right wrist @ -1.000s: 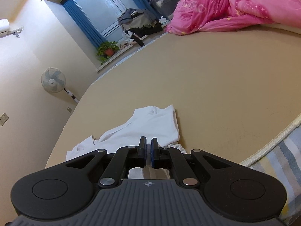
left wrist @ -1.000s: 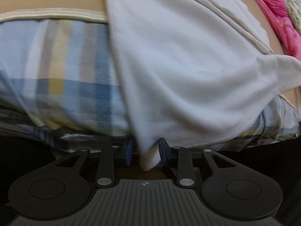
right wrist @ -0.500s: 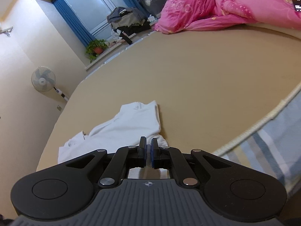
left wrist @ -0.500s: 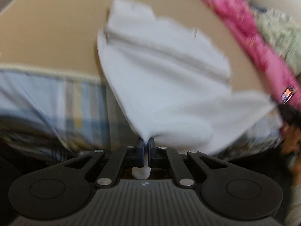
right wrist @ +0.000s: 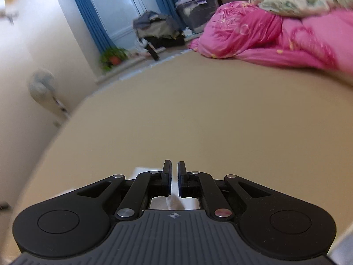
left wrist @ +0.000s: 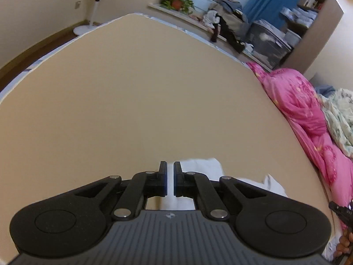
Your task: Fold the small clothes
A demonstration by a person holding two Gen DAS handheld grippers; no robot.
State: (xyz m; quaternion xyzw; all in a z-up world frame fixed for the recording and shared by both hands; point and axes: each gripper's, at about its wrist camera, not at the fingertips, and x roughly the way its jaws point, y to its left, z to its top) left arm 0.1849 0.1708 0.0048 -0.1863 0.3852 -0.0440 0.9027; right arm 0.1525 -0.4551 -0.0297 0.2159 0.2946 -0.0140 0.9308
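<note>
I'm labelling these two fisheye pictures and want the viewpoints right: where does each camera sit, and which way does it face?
Left wrist: sits on the left gripper, looks down its fingers across the tan bed toward the window sill; white cloth lies beneath, and a bit of a hand shows at the right edge.
Right wrist: sits on the right gripper, faces across the same bed toward the blue curtains; only the gripper shows.
Shared: bed, pink quilt, potted plant, standing fan, white cloth.

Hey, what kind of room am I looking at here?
Most likely a bedroom: a wide tan-sheeted bed, a crumpled pink quilt at its far side, and blue curtains framing a window.
</note>
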